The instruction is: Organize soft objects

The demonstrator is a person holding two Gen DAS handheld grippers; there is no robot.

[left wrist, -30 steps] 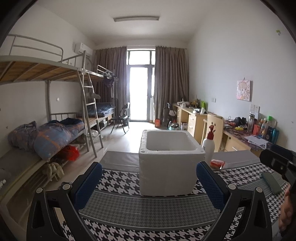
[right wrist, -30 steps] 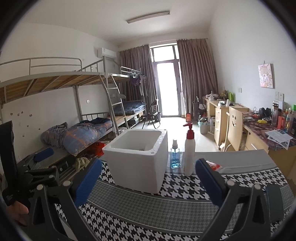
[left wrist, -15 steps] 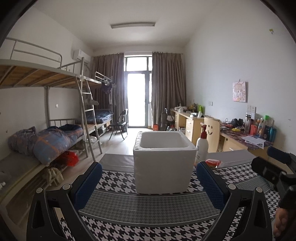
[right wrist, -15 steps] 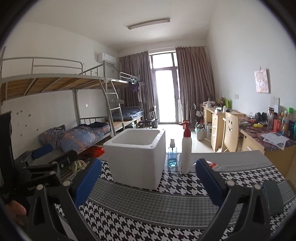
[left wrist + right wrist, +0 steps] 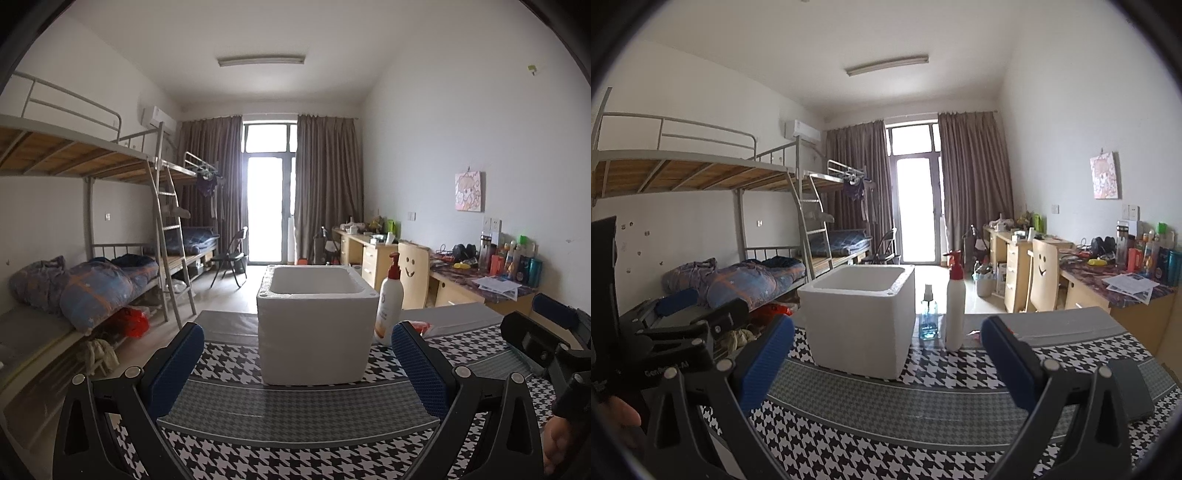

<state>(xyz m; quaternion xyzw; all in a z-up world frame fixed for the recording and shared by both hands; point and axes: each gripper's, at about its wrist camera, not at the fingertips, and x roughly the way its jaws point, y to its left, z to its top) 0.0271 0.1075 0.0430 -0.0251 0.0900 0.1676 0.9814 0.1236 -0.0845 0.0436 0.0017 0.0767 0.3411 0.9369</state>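
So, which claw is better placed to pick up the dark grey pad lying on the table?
The right claw, probably. The dark grey pad lies beside its right finger, on the houndstooth cloth. From the left claw, open too, the pad sits behind the other tool, across the table.

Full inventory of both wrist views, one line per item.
foam box: 1, white, open top, centre of table
pump bottle: 1, white with red pump, right of box
spray bottle: 1, clear blue, between box and pump bottle
red packet: 1, behind pump bottle, partly hidden
dark pad: 1, grey, table's right edge
tablecloth: 1, black-white houndstooth
bunk beds: left wall
desks: right wall
left gripper: open, blue fingers
right gripper: open, blue fingers
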